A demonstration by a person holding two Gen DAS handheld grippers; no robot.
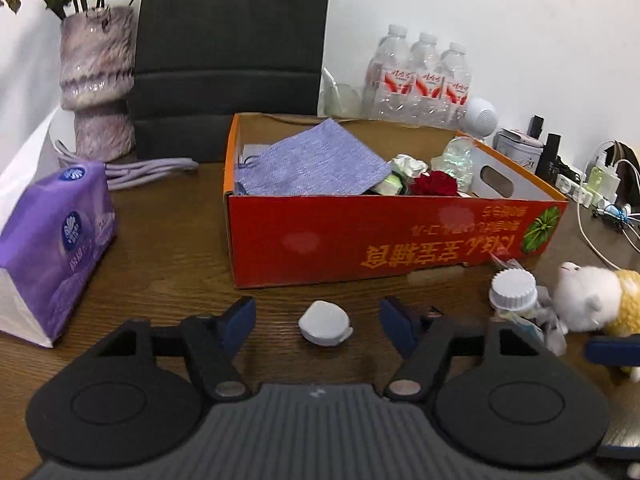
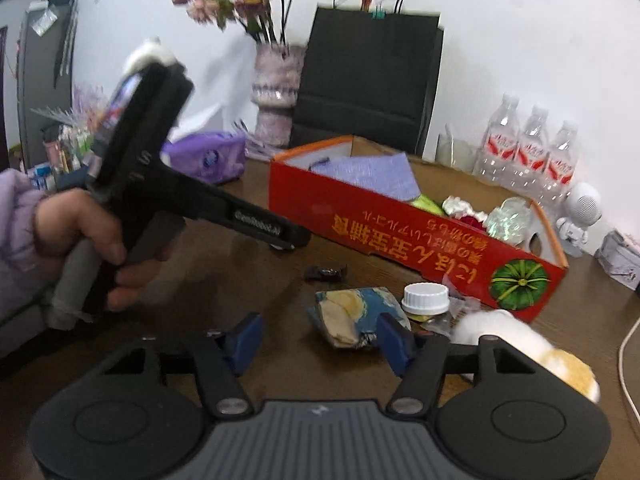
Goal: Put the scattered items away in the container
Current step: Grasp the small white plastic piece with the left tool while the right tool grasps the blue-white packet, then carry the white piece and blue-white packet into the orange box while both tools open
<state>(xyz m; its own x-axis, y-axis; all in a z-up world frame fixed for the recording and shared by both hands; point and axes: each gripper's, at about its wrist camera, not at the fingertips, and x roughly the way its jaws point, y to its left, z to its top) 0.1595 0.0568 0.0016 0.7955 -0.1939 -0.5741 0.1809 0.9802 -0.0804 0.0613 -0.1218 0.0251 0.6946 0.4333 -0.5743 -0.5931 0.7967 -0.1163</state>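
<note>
The red box (image 1: 384, 240) at frame centre already held a purple cloth (image 1: 316, 160) and oddments. A white cap (image 1: 325, 322), a bottle (image 2: 425, 298), a crumpled wrapper (image 2: 352, 312) and a plush toy (image 1: 592, 300) remained on the bench (image 1: 168, 248). Both the left tool (image 1: 318, 316) and the right tool (image 2: 320, 338) were spread, pinching nothing.

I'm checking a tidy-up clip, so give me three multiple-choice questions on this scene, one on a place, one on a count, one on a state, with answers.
1. Where is the small white round object?
A. In the box
B. On the table before the red box
C. On the tissue pack

2. How many water bottles stand behind the box?
A. One
B. Three
C. Five

3. How stands the left gripper?
A. Open, holding nothing
B. Shut on the cloth
C. Shut on a bottle

Answers: B, it lies on bare wood; B, three caps show; A, the pads stand apart from the object.
</note>
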